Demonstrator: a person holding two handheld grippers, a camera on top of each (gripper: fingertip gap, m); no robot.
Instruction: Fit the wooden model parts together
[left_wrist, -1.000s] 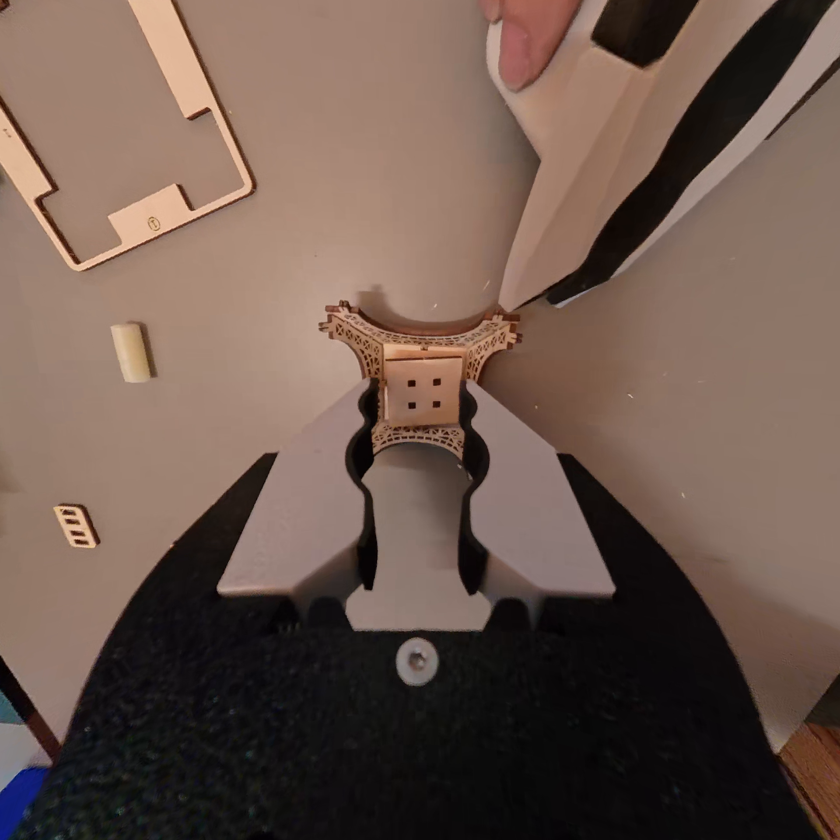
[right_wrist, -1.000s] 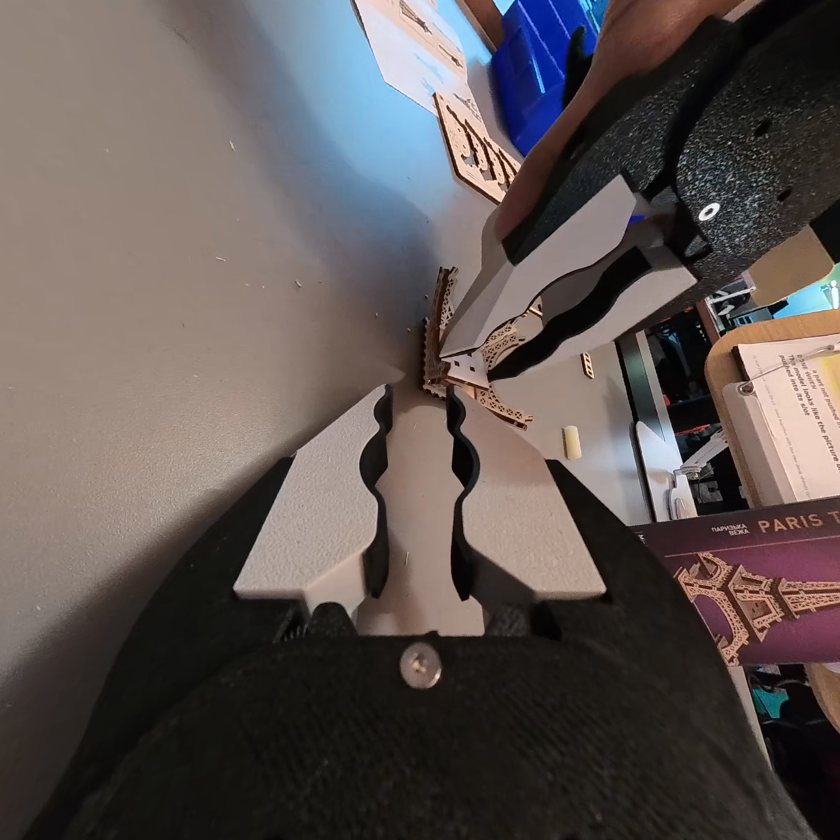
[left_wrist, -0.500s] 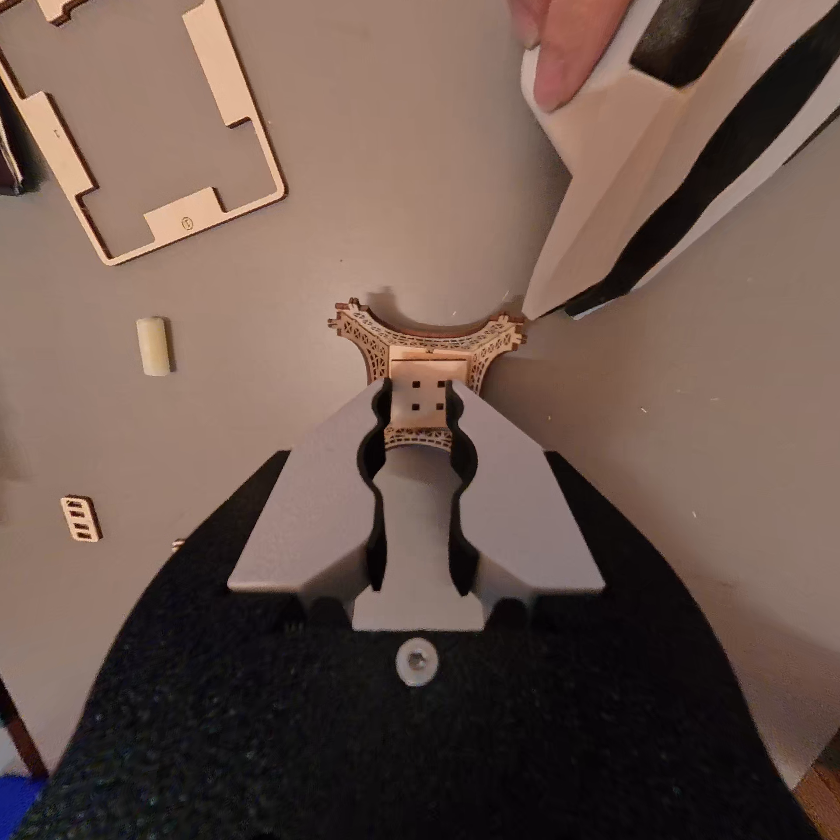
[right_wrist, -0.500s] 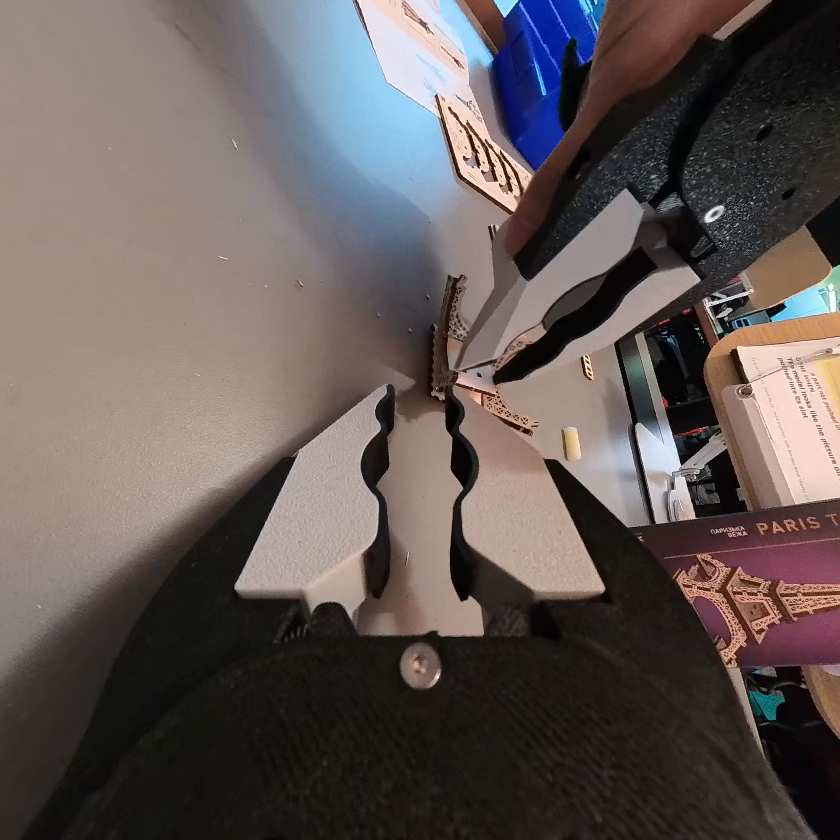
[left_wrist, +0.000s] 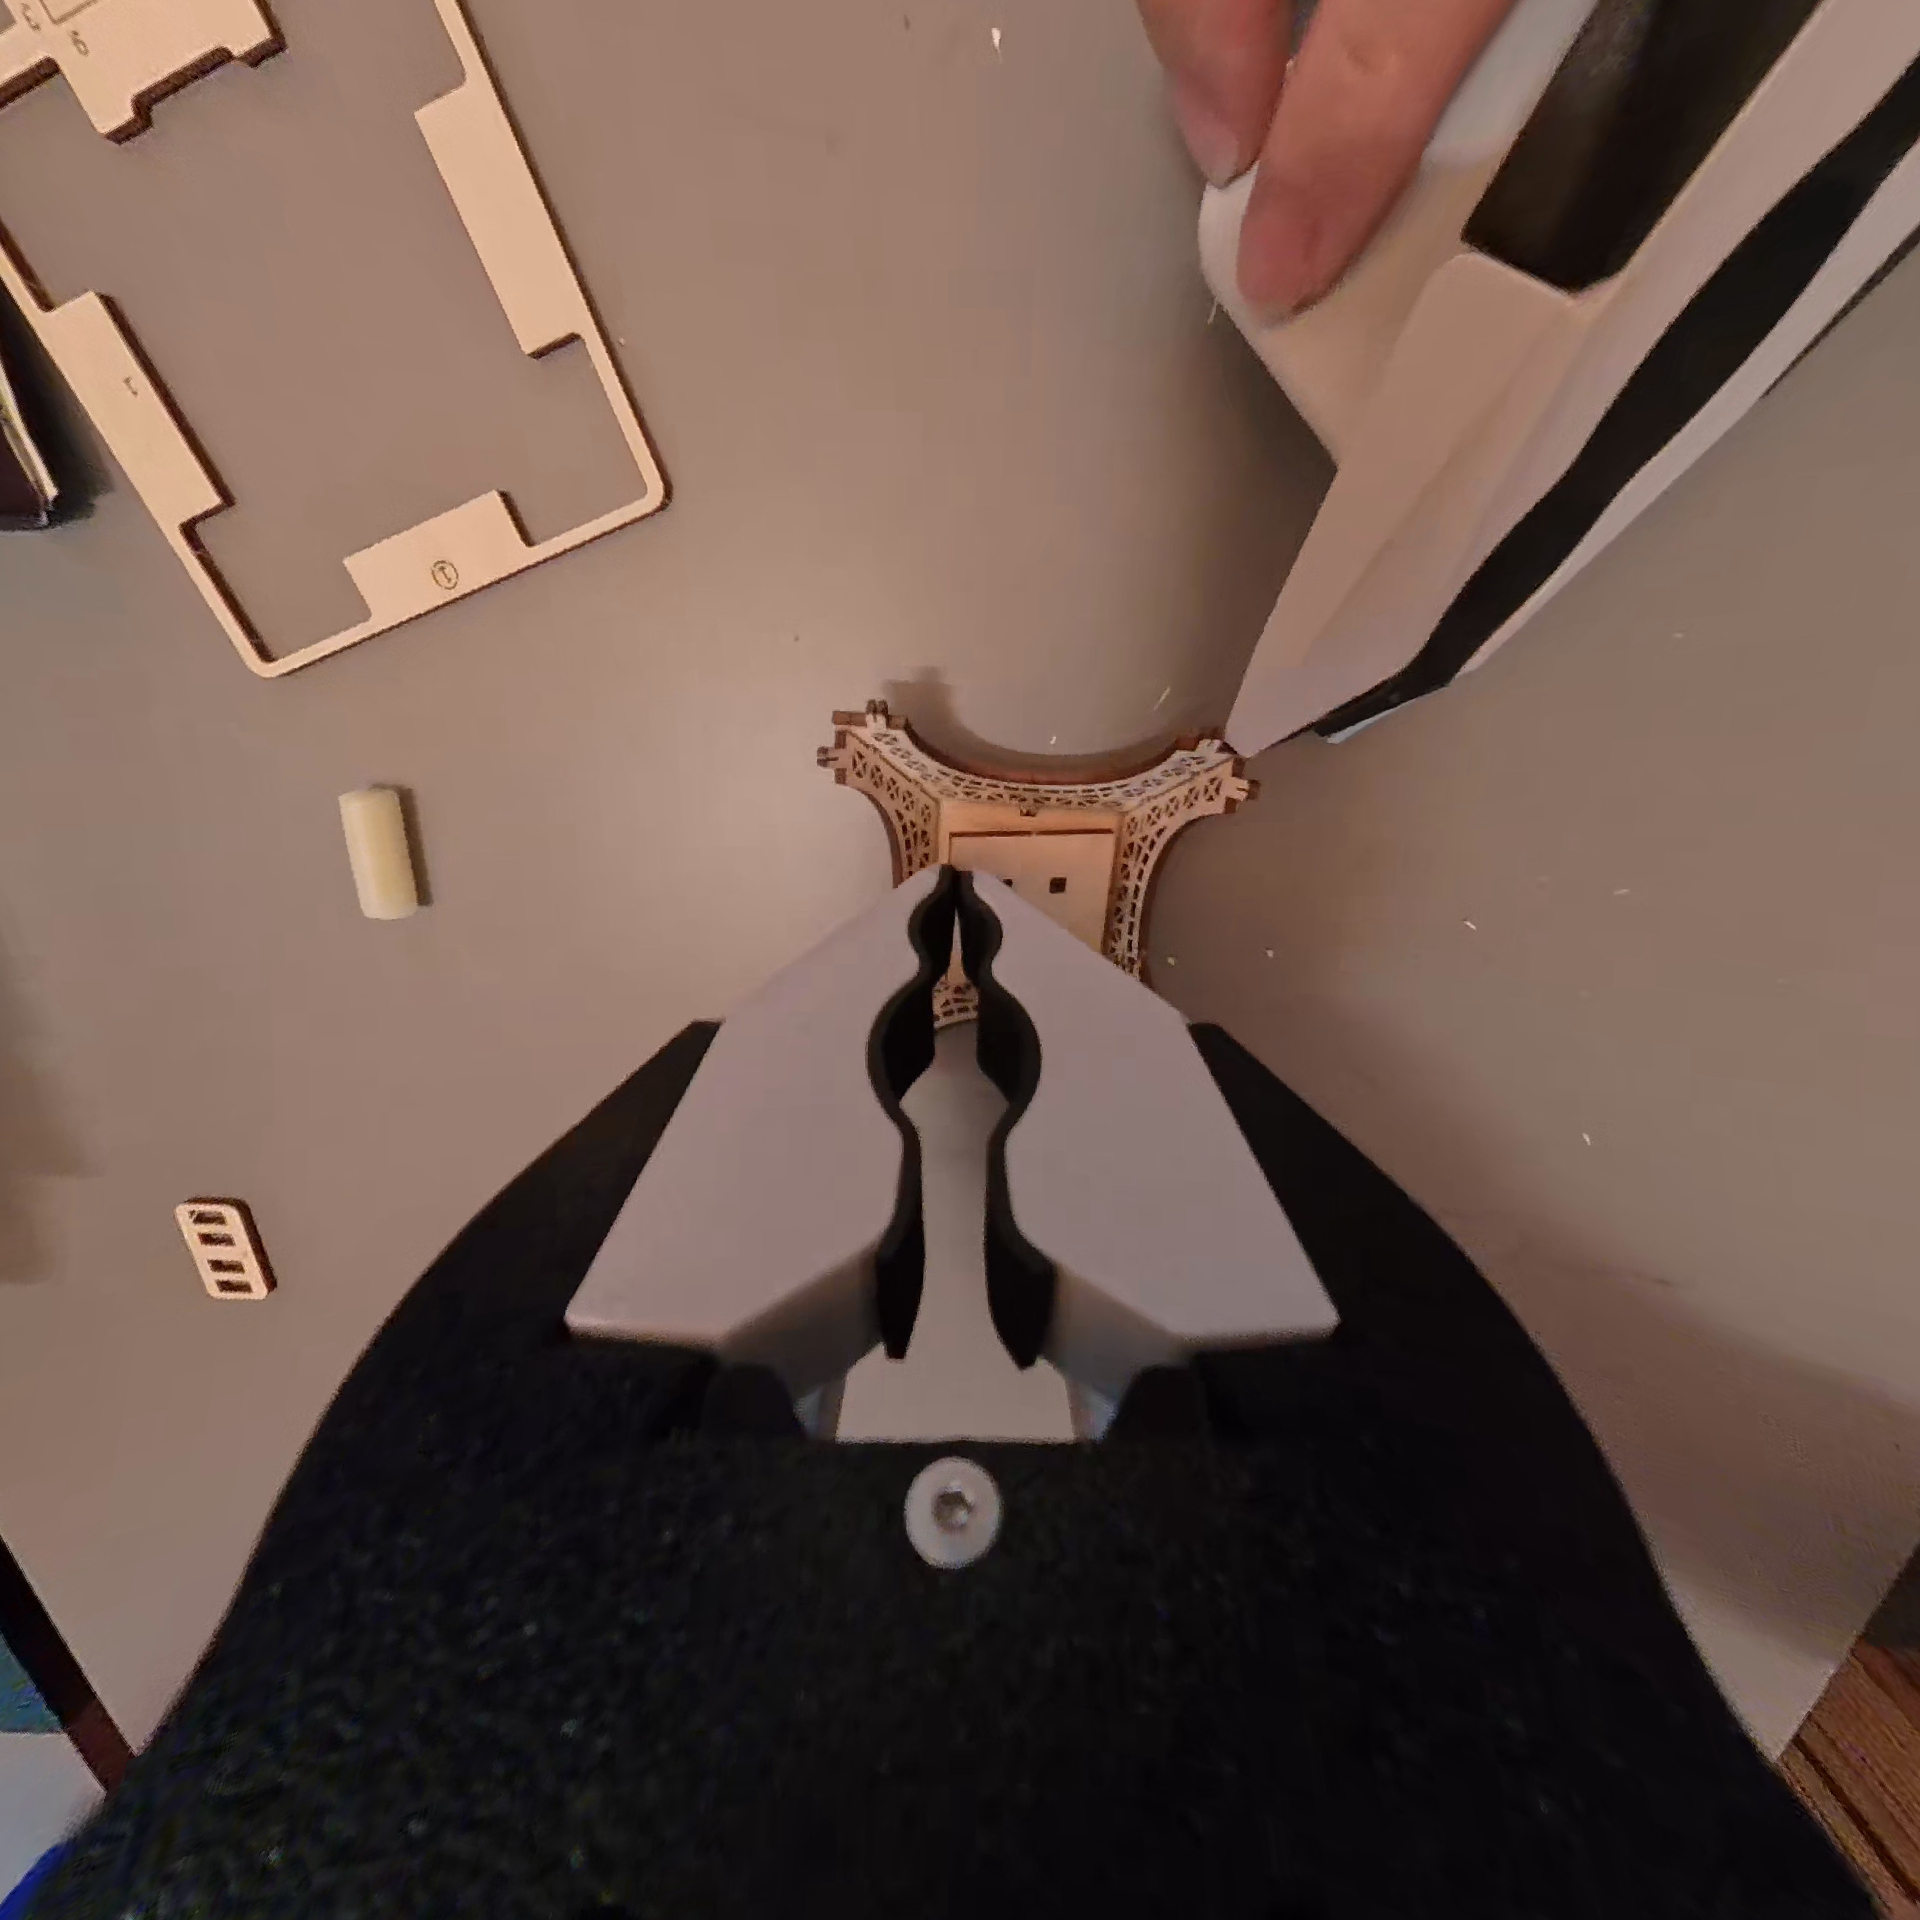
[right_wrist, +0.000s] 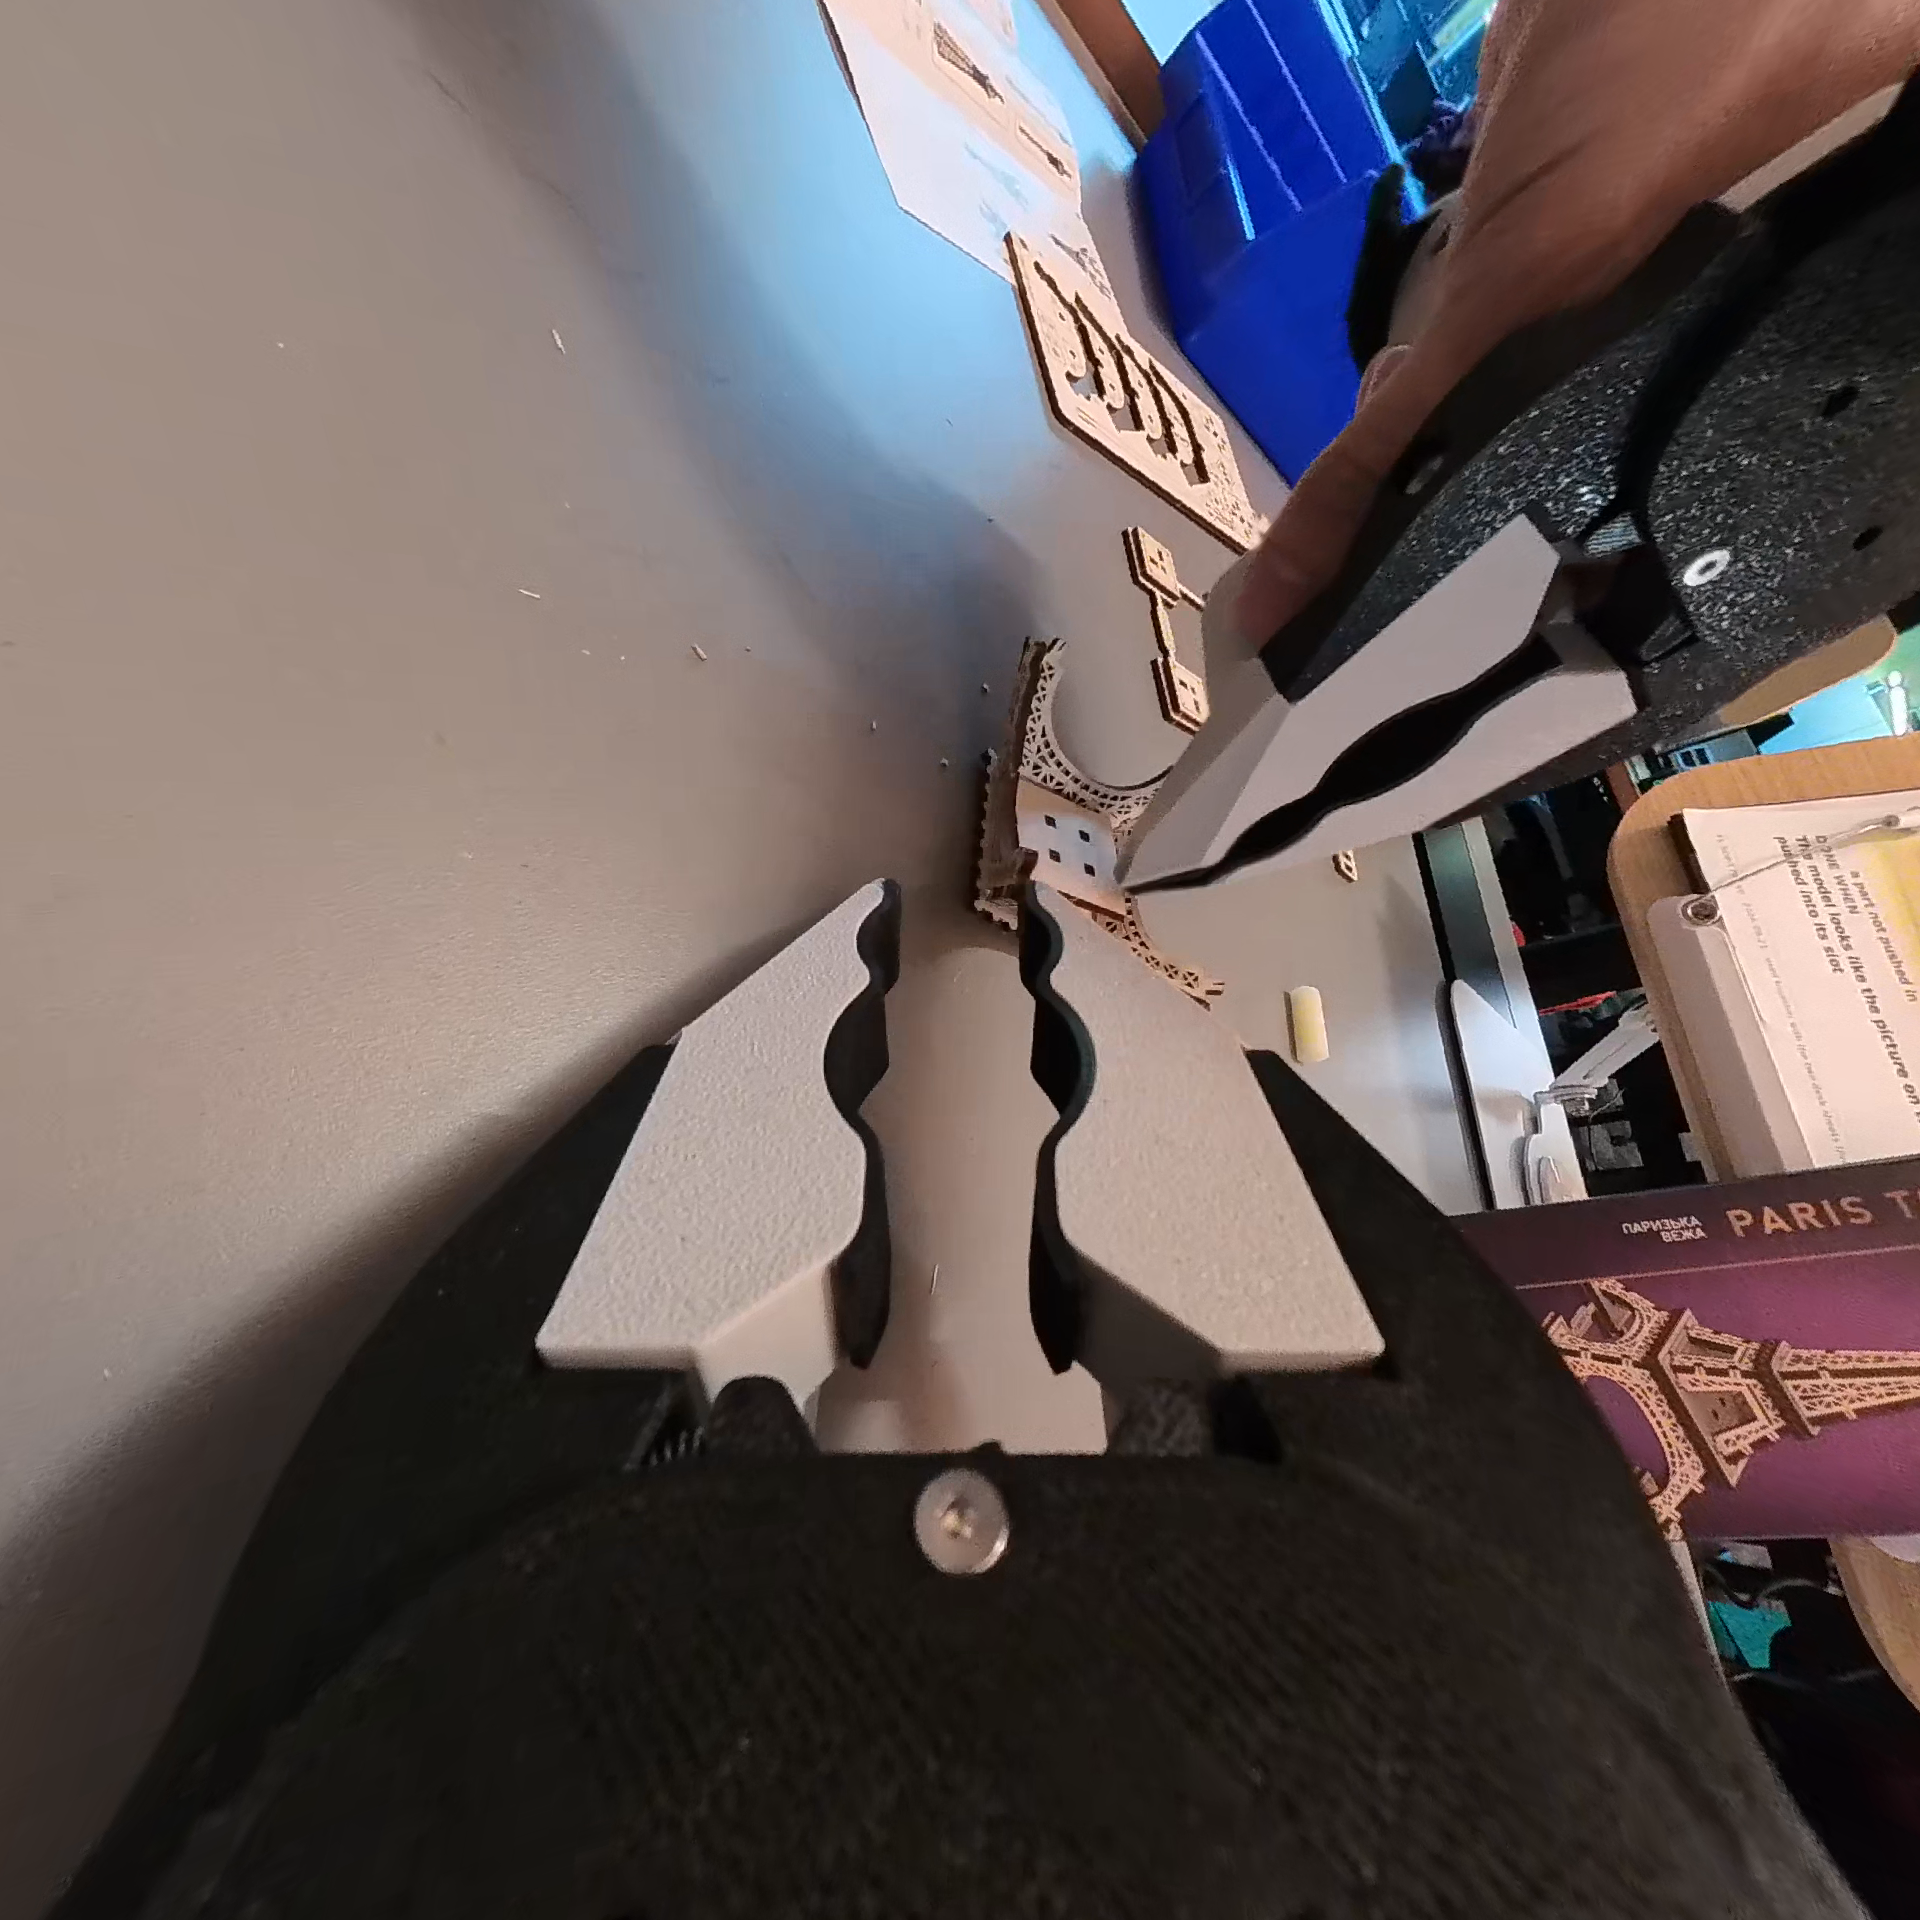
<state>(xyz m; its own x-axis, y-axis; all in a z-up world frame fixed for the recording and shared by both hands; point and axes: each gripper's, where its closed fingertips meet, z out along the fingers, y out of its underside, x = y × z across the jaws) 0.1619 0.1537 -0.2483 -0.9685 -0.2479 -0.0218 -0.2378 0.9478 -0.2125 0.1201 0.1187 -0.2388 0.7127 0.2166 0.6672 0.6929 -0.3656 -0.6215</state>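
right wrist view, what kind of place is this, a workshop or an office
Probably an office or lab desk used for hobby assembly: a grey table with laser-cut wooden sheets, a blue storage bin, and a monitor arm behind.

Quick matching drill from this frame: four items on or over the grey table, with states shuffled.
Items:
1. left gripper
2. right gripper
3. cream cylinder
4. small slotted wooden piece

States:
A. jaws open, at a corner of the wooden tower base
B. lies nearest the left edge
C. jaws nearly shut, tips over the base's square plate
D. lies alone, left of the base

Pairs: 1-C, 2-A, 3-D, 4-B
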